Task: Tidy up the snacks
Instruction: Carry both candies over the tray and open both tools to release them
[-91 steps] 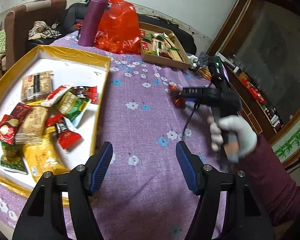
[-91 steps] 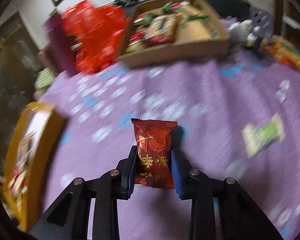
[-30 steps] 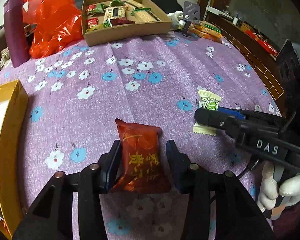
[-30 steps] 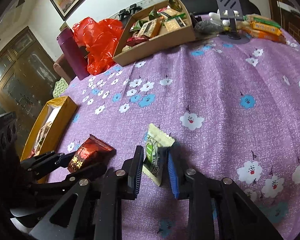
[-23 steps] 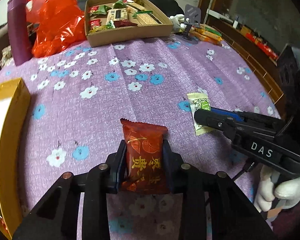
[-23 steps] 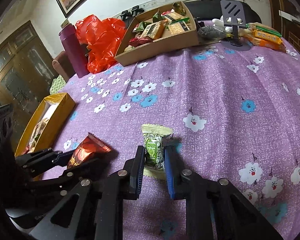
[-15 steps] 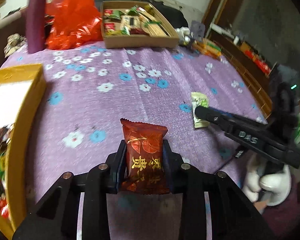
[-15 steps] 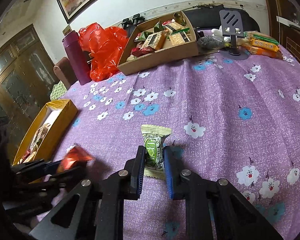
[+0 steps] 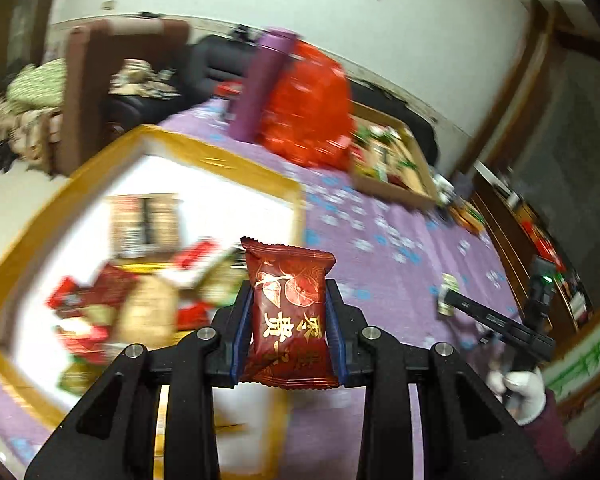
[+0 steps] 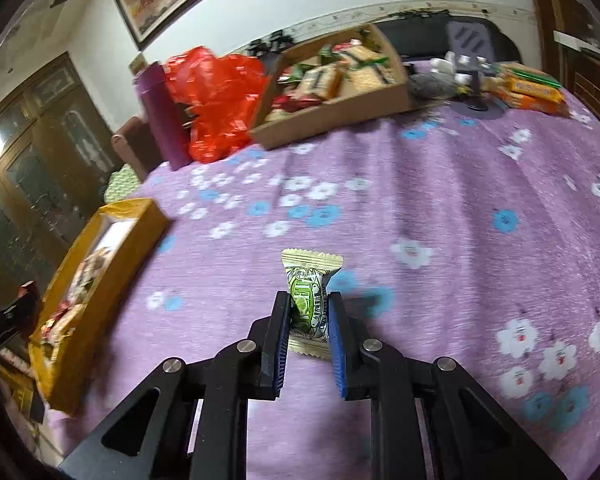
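Observation:
My left gripper point(image 9: 290, 300) is shut on a dark red snack packet point(image 9: 288, 312) with gold characters and holds it up near the right rim of the gold-edged white tray point(image 9: 220, 160), which holds several snacks. My right gripper point(image 10: 309, 310) is shut on a green and cream snack packet point(image 10: 309, 292) just above the purple flowered tablecloth point(image 10: 460, 220). The right gripper also shows at the right of the left wrist view point(image 9: 446, 306). The tray shows at the left of the right wrist view point(image 10: 116, 240).
A cardboard box of snacks point(image 10: 340, 92) stands at the far side, with a red plastic bag point(image 10: 216, 96) and a purple bottle point(image 10: 160, 116) to its left. Orange packets point(image 10: 532, 88) and a phone stand point(image 10: 472, 68) lie at the far right. A chair point(image 9: 100, 92) stands beyond the tray.
My left gripper has swung left with the red packet, from over the cloth to beside the gold tray. My right gripper has stayed shut on the green packet and has hardly moved.

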A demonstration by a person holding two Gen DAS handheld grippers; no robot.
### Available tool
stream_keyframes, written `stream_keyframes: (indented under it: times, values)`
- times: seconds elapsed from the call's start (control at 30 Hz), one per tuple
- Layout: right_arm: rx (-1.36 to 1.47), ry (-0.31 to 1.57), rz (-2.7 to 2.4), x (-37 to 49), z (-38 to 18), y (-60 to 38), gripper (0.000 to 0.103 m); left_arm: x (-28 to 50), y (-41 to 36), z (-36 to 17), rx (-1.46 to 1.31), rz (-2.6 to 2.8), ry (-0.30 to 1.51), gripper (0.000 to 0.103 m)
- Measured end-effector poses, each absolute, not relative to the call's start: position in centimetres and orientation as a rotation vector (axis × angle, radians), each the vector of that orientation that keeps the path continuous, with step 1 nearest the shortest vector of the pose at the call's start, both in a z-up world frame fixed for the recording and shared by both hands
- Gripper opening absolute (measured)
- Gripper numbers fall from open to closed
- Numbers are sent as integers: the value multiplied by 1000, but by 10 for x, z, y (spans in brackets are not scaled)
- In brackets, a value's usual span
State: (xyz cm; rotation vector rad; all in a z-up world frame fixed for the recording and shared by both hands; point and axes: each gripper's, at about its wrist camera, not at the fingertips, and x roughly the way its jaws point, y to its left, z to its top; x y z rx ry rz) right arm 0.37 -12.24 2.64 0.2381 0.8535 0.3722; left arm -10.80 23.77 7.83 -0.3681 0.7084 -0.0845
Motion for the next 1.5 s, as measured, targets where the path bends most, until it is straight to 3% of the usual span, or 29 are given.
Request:
stream_keyframes:
  times: [0.37,0.83,1.0,1.27,1.5]
  values:
    - [164,893,610,-22,65,-1,18,-136,295,61,-457,-13,677,30]
    - [-13,970,737,-32,62,141,18,-146,340,44,-514,60,661,32]
    - [-94,1007,747,-24,51,190,18,-151,344,45,-506,65,661,38]
    - [-99,980,709,-7,50,203,23,-158,329,60,-395,158,648,70]
    - [-29,891,734,-34,76,163,38,-153,308,65,-326,182,670,71]
